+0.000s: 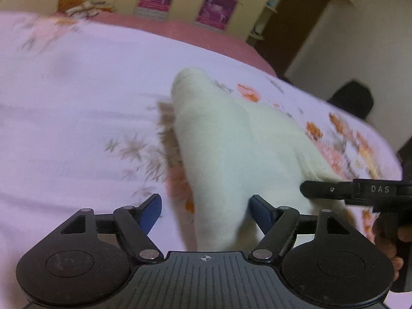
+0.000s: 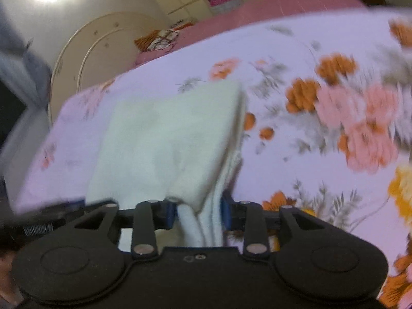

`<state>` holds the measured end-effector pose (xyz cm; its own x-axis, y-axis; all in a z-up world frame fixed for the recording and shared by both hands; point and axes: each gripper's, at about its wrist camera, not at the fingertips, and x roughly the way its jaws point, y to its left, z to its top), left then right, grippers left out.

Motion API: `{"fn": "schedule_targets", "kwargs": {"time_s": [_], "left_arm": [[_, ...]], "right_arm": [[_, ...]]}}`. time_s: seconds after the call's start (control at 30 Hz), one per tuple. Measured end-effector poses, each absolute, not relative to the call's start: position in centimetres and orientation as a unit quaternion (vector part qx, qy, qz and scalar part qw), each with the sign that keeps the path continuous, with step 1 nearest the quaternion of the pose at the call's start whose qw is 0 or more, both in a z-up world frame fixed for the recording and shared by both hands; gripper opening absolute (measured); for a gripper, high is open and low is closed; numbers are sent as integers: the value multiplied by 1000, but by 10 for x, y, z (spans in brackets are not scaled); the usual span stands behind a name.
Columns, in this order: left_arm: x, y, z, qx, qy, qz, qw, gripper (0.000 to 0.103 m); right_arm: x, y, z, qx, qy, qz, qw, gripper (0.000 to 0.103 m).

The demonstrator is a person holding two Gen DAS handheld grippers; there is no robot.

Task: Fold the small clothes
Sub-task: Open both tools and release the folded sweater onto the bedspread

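Right gripper pinching white cloth folds, left gripper wide, empty beside cloth; lay flat on floral sheet, then release.

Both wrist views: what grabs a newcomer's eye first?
The cream-white garment, draped mid-frame over the floral bedsheet, its near edge pinched between the right gripper's blue pads. In the left wrist view the left gripper stands open around the cloth's near end, pads not pressing it.
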<state>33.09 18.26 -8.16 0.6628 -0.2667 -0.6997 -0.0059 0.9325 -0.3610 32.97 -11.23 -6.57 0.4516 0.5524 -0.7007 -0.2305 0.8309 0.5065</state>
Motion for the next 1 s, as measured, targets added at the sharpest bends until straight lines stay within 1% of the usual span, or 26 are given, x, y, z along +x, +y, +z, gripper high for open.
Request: {"fn": "schedule_targets", "kwargs": {"time_s": [0.07,0.1,0.13,0.2,0.3,0.37,0.43,0.53,0.57,0.63,0.67,0.77,0.83,0.93,0.97,1.0], "left_arm": [[324,184,-75,-161,403,-56,899,75],[318,185,-68,-152,396,-47,904,75],[309,186,-59,-143,381,-41,912,75],[292,185,-41,-130,352,-51,925,75],[285,171,-28,-119,327,-81,934,75],[290,151,-30,-92,331,-103,934,75],[299,134,-35,-74,342,-115,930,75],[316,124,-54,-79,379,-106,916,75],[314,122,-55,-78,380,-103,916,75],[305,115,-47,-51,378,-95,920,75],[296,110,-41,-29,371,-95,923,75],[264,104,-35,-5,353,-98,931,75],[248,102,-41,-2,358,-90,930,75],[242,95,-63,7,404,-54,913,75],[239,94,-67,-2,407,-39,913,75],[234,95,-66,-17,403,-29,915,75]], "right_arm": [[330,-118,-63,181,471,237,831,37],[326,-121,-54,175,457,232,841,37],[319,-125,-43,166,436,229,855,35],[298,-134,-17,137,390,235,880,26],[279,-136,2,95,367,253,890,23],[278,-120,4,51,359,260,895,22],[284,-105,0,36,365,267,891,20],[295,-85,-17,-3,390,248,887,17],[302,-82,-26,-19,407,230,884,17],[305,-87,-31,-11,414,218,884,16],[301,-89,-25,-7,412,213,886,18],[269,-95,0,-25,373,231,898,18],[241,-105,7,-20,369,248,896,18],[209,-103,-15,-49,397,254,881,18],[205,-100,-26,-61,413,246,875,18],[203,-99,-39,-60,436,233,867,21]]}}
